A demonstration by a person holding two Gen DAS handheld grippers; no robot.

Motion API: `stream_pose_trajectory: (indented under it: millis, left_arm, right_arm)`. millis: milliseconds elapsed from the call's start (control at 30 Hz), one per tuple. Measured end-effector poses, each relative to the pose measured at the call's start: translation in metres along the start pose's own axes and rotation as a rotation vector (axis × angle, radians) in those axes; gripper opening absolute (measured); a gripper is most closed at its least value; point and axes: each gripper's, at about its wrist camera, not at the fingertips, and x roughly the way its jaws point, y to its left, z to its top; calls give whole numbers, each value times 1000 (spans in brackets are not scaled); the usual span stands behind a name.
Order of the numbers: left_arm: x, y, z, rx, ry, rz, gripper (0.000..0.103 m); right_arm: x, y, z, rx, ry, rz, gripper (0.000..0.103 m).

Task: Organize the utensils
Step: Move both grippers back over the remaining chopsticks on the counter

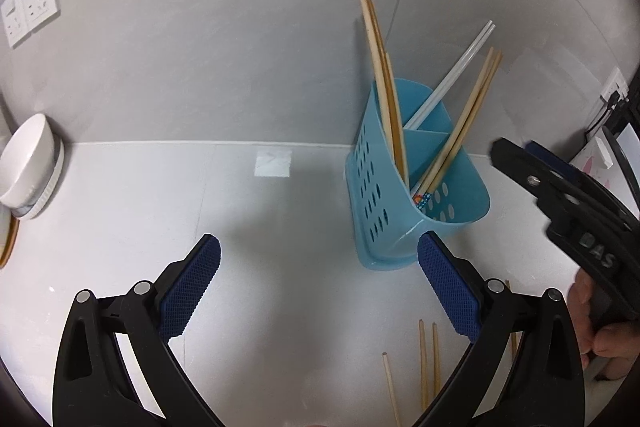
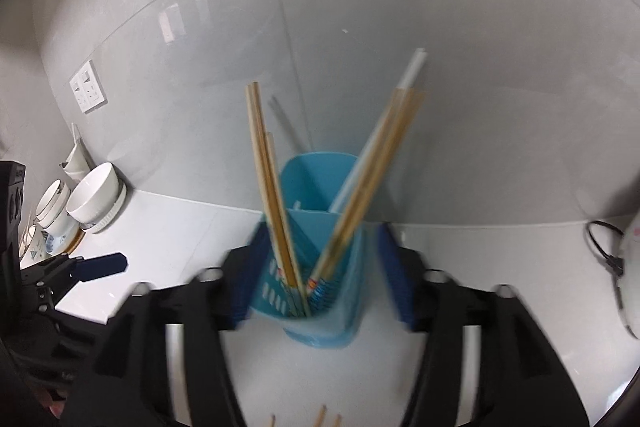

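1. Plastic first: a blue holder (image 1: 400, 183) stands on the white counter (image 1: 160, 211) against the grey tiled wall (image 1: 240, 27), its side punched with oval holes and its inside split by dividers.
2. Chopsticks in the holder (image 1: 386, 87) lean two ways: a wooden bundle at the left, at least two, and two wooden ones (image 1: 464, 123) slanting right with two white ones (image 1: 452, 79) behind them.
3. Loose chopsticks (image 1: 424, 359) lie flat on the counter near the bottom edge, three plainly seen in the left wrist view, and part of another shows behind the gripper's finger.
4. Left gripper (image 1: 318, 287) hovers over bare counter, its blue ribbed pads (image 1: 188, 291) spread wide, nothing between them; one pad sits just beside the holder's base.
5. Right gripper (image 2: 320, 271) is blurred in its own view, jaws apart either side of the holder, gripping nothing. Whether a pad brushes the plastic, I cannot tell.
6. White bowl (image 1: 30, 167), round and glossy, rests tilted at the far left by the wall, well apart from the holder.
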Motion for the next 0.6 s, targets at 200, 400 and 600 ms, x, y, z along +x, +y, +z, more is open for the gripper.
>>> stream_pose_trajectory:
  millis: [200,400,600]
  left_arm:
    - [-11,-4,-20,-7,32,9,97]
    - [-14,-9,-48,2,87,5,97]
    - [-7,-21,-82,-6,166,5,97]
  right_arm:
    - [-28,-18,-19,6,55,-68,90]
    - [-44,-37,-48,36,131,-138,95]
    - [-51,-52,-83,40,232,-195,95]
